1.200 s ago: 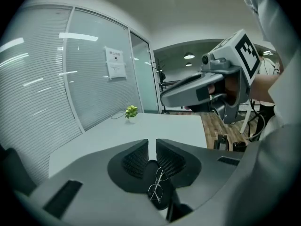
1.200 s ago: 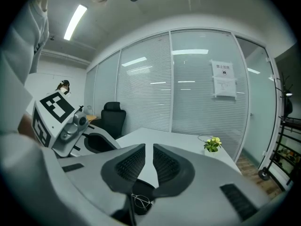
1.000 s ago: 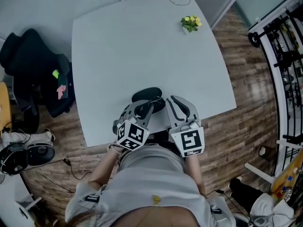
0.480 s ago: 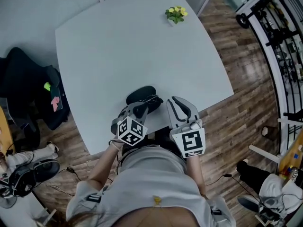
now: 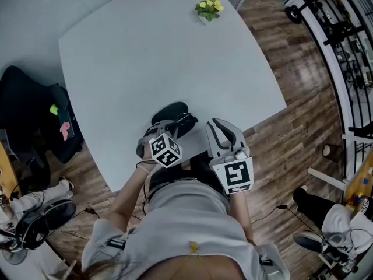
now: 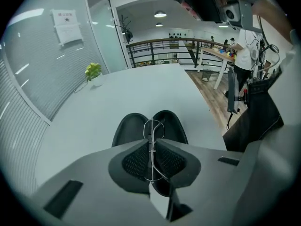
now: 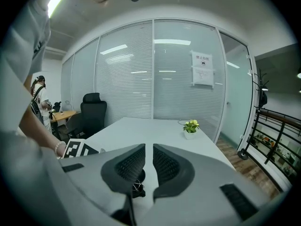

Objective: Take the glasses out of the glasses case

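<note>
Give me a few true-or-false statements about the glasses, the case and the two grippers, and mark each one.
1. The left gripper is shut on the glasses. True.
2. The glasses case is closed. False: it lies open on the table.
3. The right gripper holds the case. False: nothing is between its fingers.
4. A small potted plant stands near the table's far edge. True.

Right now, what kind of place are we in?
Probably an office meeting room: a large pale table stands by a glass partition with blinds, a black office chair sits beside it, and a small potted plant is on the tabletop.
</note>
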### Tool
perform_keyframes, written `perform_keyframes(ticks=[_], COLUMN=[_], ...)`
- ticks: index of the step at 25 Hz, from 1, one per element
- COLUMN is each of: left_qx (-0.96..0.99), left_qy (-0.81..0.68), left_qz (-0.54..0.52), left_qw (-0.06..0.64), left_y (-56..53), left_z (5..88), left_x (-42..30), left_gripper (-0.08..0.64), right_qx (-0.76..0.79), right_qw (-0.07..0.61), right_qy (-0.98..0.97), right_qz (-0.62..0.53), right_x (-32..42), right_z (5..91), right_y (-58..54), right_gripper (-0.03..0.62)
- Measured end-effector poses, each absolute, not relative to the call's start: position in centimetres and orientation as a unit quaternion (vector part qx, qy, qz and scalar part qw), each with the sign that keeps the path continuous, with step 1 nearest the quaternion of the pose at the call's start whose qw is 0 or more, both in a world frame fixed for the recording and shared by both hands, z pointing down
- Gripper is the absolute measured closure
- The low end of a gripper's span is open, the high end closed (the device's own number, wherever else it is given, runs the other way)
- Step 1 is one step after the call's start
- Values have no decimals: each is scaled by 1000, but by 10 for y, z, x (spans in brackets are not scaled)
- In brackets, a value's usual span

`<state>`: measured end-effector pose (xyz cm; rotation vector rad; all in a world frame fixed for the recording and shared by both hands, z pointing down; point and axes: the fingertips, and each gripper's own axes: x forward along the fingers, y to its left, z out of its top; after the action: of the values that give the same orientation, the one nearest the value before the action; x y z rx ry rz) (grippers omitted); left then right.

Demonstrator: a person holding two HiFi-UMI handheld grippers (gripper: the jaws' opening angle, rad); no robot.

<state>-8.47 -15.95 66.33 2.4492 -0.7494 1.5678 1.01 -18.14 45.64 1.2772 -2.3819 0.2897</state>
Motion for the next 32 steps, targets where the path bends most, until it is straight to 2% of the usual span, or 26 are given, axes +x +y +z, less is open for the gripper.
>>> perform_keyframes(ticks=[23, 32], left_qx=[792, 796], left_qy=[-210, -221], left_qz=[569, 560], left_qw=[72, 64], left_y=[-166, -162], left_z=[699, 673], left_x=[-84, -88], left_gripper=[525, 525], right_qx=[482, 468], right_qw=[216, 203], right_qy=[-843, -855], right_qz=[104, 98], right_x=[43, 43], right_z=[466, 459], right_y=[-180, -183], right_gripper=[538, 538])
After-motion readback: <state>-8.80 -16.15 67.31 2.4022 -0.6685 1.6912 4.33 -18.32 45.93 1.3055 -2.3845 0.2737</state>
